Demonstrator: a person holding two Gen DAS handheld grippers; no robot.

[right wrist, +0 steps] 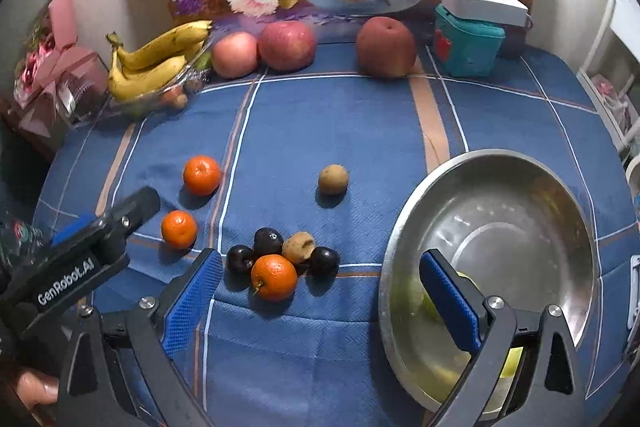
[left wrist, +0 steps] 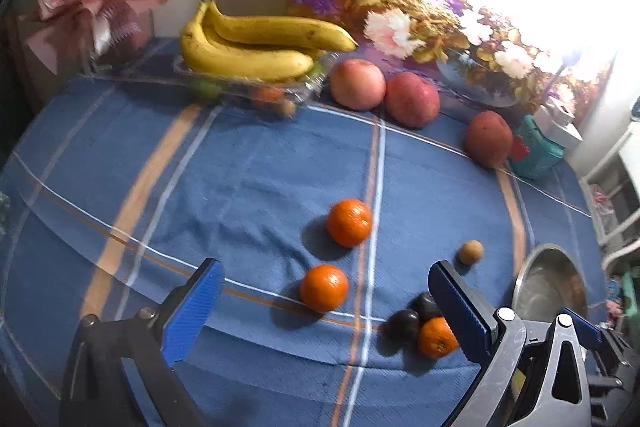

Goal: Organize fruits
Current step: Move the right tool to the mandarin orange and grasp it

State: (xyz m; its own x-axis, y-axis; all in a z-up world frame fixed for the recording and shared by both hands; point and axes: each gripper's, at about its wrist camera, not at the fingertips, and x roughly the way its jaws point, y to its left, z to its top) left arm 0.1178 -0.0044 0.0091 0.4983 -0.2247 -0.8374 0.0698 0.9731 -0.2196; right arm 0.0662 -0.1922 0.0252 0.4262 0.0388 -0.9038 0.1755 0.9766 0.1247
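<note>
Loose fruit lies mid-tabletop (right wrist: 304, 115): two oranges (right wrist: 201, 175) apart at left, third orange (right wrist: 274, 277) touching dark plums (right wrist: 267, 242) in small cluster, brown fruit (right wrist: 333, 179) alone beyond. Steel bowl (right wrist: 560, 195) at right already holds green fruit (right wrist: 430, 301), partly hidden. Your right hand-held gripper (right wrist: 320, 303) released, empty, near bowl rim. Your left hand-held gripper (left wrist: 326, 303) released too, framing nearest orange (left wrist: 324, 287). Judged step: reaching for next piece. Next: lower, centre pads, clench gently; round fruit may roll.

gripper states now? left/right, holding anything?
Left gripper: open, holding nothing.
Right gripper: open, holding nothing.
</note>
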